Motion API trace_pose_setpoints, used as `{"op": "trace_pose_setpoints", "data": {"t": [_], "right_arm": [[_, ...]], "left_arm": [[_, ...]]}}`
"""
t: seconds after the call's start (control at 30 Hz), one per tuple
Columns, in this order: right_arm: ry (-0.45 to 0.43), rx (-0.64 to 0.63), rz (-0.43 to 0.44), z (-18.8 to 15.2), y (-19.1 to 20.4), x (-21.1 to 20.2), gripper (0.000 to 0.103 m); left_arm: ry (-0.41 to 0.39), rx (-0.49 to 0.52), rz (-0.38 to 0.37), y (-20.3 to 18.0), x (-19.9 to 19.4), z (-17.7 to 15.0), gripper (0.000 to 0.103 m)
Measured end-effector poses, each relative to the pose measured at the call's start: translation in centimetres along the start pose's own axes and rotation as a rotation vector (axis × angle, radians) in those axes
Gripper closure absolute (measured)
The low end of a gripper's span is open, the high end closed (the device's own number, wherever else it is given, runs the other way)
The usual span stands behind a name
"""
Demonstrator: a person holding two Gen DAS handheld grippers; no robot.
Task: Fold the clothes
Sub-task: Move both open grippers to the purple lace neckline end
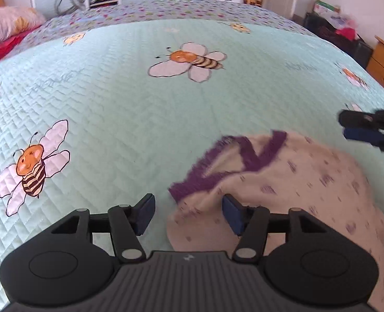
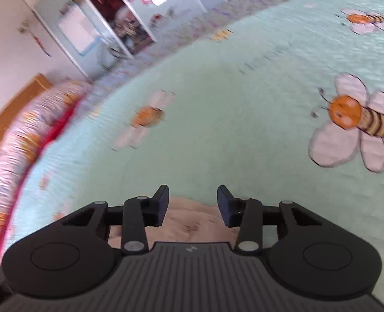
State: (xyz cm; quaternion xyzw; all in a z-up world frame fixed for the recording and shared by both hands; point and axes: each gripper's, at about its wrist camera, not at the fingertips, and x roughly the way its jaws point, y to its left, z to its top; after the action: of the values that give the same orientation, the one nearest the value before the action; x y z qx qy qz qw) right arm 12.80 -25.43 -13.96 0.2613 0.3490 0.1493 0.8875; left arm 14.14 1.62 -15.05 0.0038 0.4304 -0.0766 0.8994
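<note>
Progress, judged from garment shape: not a finished fold. The cream knit top (image 1: 283,182) lies in a loose rumpled heap on the bedspread (image 1: 139,104), w/ no straight edges and no stacked rectangle. It could fit a garment just set down for spreading, or one partway through w/ a layer flipped over; the pics don't settle which. Flattening and squaring up are def still left.

Location: near edge of the bed, toward its right side as seen from the left wrist cam, on the mint quilted part w/ bee prints. The far edge and head end of the bed hold no clothing.

Look of the top: cream/beige fuzzy knit, small purple dashes scattered over it, purple ribbed trim forming a V at the neckline (image 1: 244,161), which faces the bed's far edge. One flap is bunched up near the trim and the body is humped, not flat. Sleeves can't be made out.

Left hand-held gripper (image 1: 189,213): spread wide, pinching nothing, hovering over the top's left edge; its right finger sits in front of the cloth. Right hand-held gripper (image 2: 193,205): also spread, nothing between the fingers, cream cloth (image 2: 189,223) visible just below. Right cam is motion-blurred, so contact w/ the cloth can't be told
</note>
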Motion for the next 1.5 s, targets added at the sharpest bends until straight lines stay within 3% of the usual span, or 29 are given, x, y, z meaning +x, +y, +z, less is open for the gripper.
{"op": "trace_pose_setpoints", "data": {"t": [0.07, 0.13, 0.33, 0.6, 0.73, 0.9, 1.17, 1.5], "right_arm": [[0.085, -0.021, 0.065, -1.2, 2.2, 1.2, 0.041], [0.183, -0.081, 0.075, -2.5, 4.3, 3.8, 0.040], [0.193, -0.051, 0.099, -1.7, 4.9, 5.8, 0.044], [0.200, -0.005, 0.132, -0.6, 5.5, 8.3, 0.040], [0.147, 0.069, 0.052, 0.6, 4.0, 9.6, 0.040], [0.088, 0.076, 0.106, 0.5, 4.8, 6.0, 0.040], [0.052, 0.135, 0.174, -4.4, 4.2, -3.5, 0.040], [0.020, 0.319, 0.107, -12.0, -0.1, -14.0, 0.037]], "left_arm": [[-0.001, 0.008, 0.004, -0.2, 0.7, 0.3, 0.040], [-0.002, 0.016, 0.008, -0.4, 1.4, 0.5, 0.039], [0.011, 0.018, 0.011, 0.0, 1.6, 1.5, 0.037], [0.003, 0.018, 0.008, 0.0, 1.7, 1.3, 0.037], [0.010, 0.017, 0.004, 0.1, 1.7, 1.4, 0.038], [0.004, 0.020, 0.004, 0.0, 1.6, 1.2, 0.038], [0.003, 0.002, 0.002, 0.2, -0.3, 0.4, 0.039], [-0.017, -0.011, 0.031, 0.6, -5.4, -2.4, 0.039]]}}
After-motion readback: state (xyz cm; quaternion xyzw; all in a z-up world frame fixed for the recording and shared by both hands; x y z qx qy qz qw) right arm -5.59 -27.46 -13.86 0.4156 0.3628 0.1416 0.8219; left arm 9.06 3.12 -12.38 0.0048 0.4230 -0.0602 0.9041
